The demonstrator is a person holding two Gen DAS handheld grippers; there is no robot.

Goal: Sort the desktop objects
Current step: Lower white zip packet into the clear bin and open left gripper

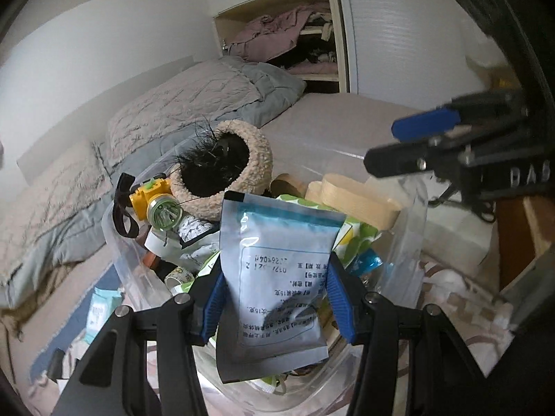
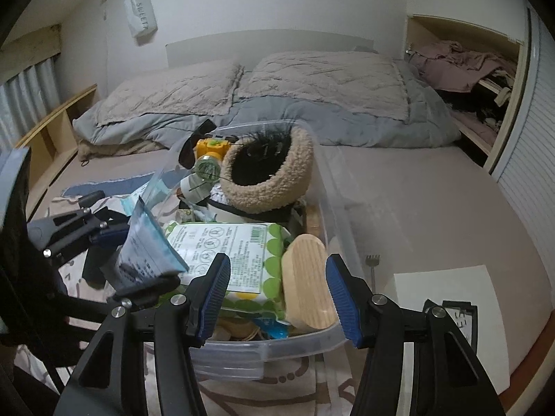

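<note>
My left gripper (image 1: 275, 296) is shut on a pale blue foil sachet (image 1: 277, 277) and holds it upright over a clear plastic bin (image 1: 118, 242) full of items. The sachet also shows in the right wrist view (image 2: 149, 253), held by the left gripper (image 2: 138, 270). My right gripper (image 2: 277, 298) is open and empty, above the bin's near rim (image 2: 263, 346), over a green-dotted wipes pack (image 2: 236, 253) and a wooden oval box (image 2: 307, 280). It also shows at the right of the left wrist view (image 1: 381, 145). In the bin lie a fuzzy beige hat (image 2: 274, 180) and a yellow headlamp (image 2: 210, 156).
The bin stands on a patterned cloth (image 2: 277, 391) on a bed. Pillows (image 2: 312, 79) and a grey duvet (image 2: 347, 121) lie behind. An open closet (image 2: 468, 79) is at the right. A white card (image 2: 440, 287) lies right of the bin, a teal packet (image 1: 99, 308) left of it.
</note>
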